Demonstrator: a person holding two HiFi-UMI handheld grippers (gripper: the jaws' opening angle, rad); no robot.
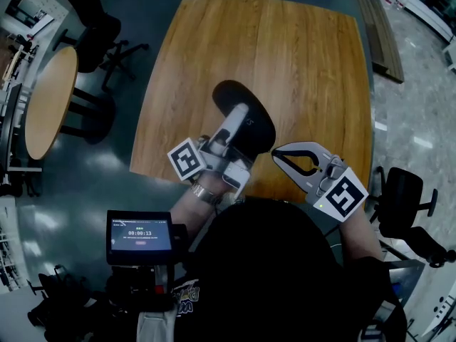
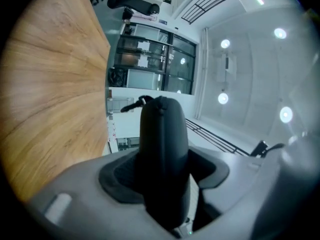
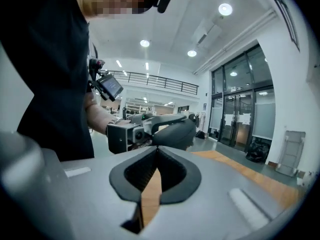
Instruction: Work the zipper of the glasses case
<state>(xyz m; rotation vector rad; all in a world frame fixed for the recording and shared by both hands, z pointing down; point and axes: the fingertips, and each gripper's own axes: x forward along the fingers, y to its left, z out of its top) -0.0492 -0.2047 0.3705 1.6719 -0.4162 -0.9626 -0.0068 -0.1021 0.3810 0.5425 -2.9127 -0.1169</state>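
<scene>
One glasses case point(image 1: 229, 95), two grippers and two tables are in sight; the black case hangs over the near part of the wooden table point(image 1: 285, 55), its long axis running from 11 o'clock to 5 o'clock in the head view; the left gripper point(image 1: 236, 123) points toward 1 o'clock and clamps the case across its middle, jaws spread wide around it; the right gripper point(image 1: 278, 157) sits at the case's 4 o'clock, apart from it, jaws pressed together on nothing; a round table point(image 1: 46, 98) stands off at 9 o'clock; only the left gripper view shows the case edge-on, with a slim dark tab point(image 2: 136, 104) jutting from its far tip; only the right gripper view shows it side-on.
</scene>
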